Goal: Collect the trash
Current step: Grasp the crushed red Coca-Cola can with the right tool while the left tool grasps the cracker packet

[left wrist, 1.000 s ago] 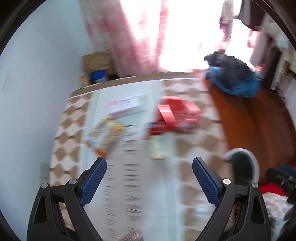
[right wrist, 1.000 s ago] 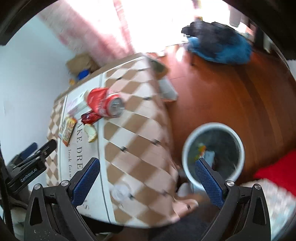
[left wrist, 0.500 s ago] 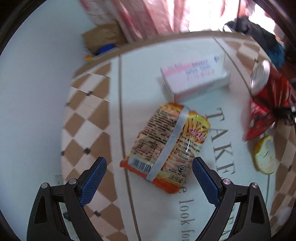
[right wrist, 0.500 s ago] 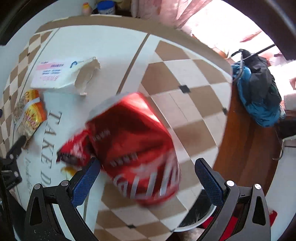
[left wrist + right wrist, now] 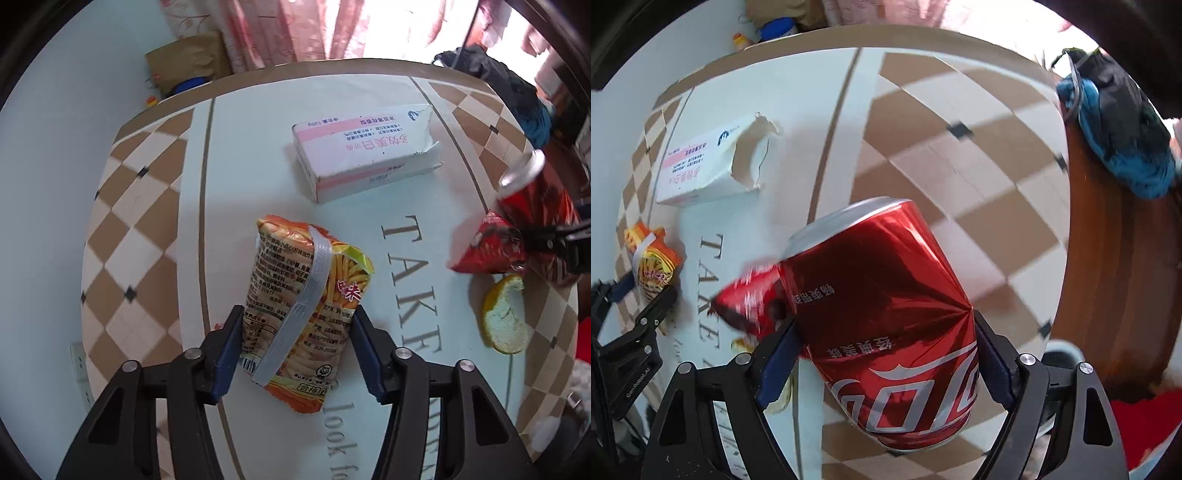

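The left gripper (image 5: 295,354) has its fingers closed against both long edges of the orange snack packet (image 5: 306,306), which lies flat on the bench (image 5: 155,206), while the right gripper (image 5: 886,354) clamps the dented red can (image 5: 886,314), tilted and apparently lifted off the cloth. From here the likeliest trouble, as I judge it, is with the packet: it looks thin and slack, so it may buckle between the pads and slide out as it is raised, or the fingers may snag the tablecloth beneath it. The can looks firmly held across its crumpled waist, but a red wrapper (image 5: 750,299) sits right against its left side (whether it is pinched under the finger or merely beside it I cannot tell), and it could be dragged along and dropped short of the bin (image 5: 1063,350), whose pale rim shows just past the bench edge. Any leftover liquid could also spill from the tilted can. Counted, the trash on view comes to five pieces: one snack packet, one can, one red wrapper, one torn pink-and-white carton (image 5: 365,155) and one piece of citrus peel (image 5: 504,314). There are two grippers, and one bin.
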Tool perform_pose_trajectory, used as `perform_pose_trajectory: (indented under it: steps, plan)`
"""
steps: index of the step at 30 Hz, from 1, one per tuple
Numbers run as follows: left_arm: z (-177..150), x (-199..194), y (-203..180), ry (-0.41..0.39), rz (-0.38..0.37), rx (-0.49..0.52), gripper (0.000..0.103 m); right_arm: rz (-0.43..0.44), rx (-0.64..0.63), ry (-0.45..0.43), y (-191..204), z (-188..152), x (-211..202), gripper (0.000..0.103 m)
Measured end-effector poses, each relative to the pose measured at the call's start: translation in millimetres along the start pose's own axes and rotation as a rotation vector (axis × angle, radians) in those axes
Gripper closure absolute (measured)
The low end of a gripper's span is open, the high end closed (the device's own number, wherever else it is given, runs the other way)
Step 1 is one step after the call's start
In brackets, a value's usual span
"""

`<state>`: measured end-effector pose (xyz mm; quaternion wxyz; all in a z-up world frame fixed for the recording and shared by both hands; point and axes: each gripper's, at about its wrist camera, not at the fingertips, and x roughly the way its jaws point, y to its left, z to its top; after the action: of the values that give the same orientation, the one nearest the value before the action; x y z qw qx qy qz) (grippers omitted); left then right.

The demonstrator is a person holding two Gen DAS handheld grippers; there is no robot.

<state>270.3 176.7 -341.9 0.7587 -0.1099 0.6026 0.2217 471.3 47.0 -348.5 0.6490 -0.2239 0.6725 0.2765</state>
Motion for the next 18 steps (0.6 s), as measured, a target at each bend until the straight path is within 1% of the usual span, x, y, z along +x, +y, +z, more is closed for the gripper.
perform_pose_trajectory:
  steps: [1,3,5,7,9,11,14,15,17,18]
  plan:
    - [-3,-2,1,-0.001,0.008,-0.016,0.058,0.006,0.016,-0.002,-3,-3,1,0.016]
    - [-12,-6,4,0.014,0.012,-0.063,0.060,0.028,0.062,0.003,-12,-15,0,0.016]
    - [-16,-7,6,0.025,0.000,-0.085,0.060,0.039,0.091,0.023,-12,-28,4,0.016]
    - [-19,-3,0,0.019,0.010,-0.059,0.059,0.050,0.083,0.050,-13,-37,8,0.016]
    - [-18,2,-4,0.008,0.033,-0.027,0.056,0.031,0.074,0.059,-13,-42,7,0.016]
    - [-17,3,-5,0.000,0.042,-0.012,0.056,0.018,0.048,0.076,-10,-42,10,0.015]
    - [-15,2,-5,-0.003,0.032,-0.020,0.061,0.008,0.034,0.104,-1,-45,17,0.015]
    - [-15,2,-5,-0.008,0.037,-0.020,0.068,-0.002,0.027,0.107,-1,-46,19,0.015]
    - [-16,4,-6,-0.012,0.044,-0.021,0.075,-0.021,0.017,0.085,0,-53,19,0.016]
    - [-18,2,-6,-0.016,0.046,-0.022,0.081,-0.028,0.017,0.070,2,-59,17,0.019]
